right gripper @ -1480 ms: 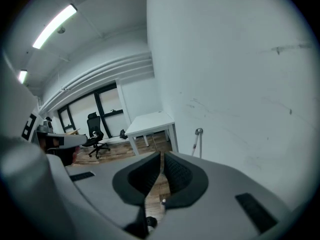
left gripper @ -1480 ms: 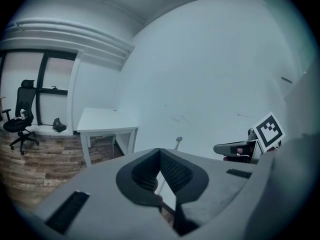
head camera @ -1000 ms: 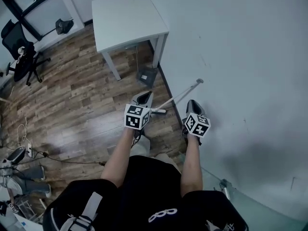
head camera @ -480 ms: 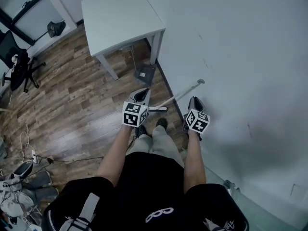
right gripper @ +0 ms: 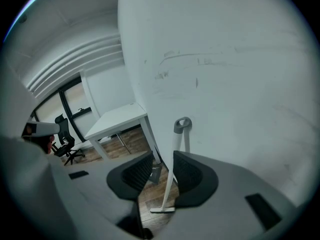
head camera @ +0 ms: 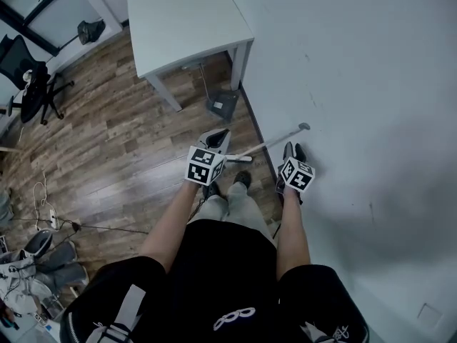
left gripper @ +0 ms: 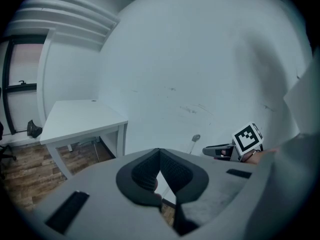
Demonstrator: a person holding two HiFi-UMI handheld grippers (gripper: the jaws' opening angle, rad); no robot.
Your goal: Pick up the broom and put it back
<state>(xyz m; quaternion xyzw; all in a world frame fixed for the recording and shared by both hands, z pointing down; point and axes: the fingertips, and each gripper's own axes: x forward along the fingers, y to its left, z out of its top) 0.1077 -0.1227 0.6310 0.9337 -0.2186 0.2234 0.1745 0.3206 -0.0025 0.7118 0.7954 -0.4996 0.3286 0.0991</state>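
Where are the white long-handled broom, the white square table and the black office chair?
white long-handled broom point(right gripper: 171, 162): right gripper view, middle of its handle.
white square table point(head camera: 187, 20): head view, bare tabletop.
black office chair point(head camera: 32, 91): head view, its seat area.

White on white here, over warm brown wood.
The broom point(head camera: 275, 143) shows white with a grey loop, the wall point(head camera: 357, 63) pale white, the floor point(head camera: 114, 141) brown wood-grain planks, the table point(head camera: 186, 16) white, the marker cubes point(head camera: 206, 167) black-and-white squares.
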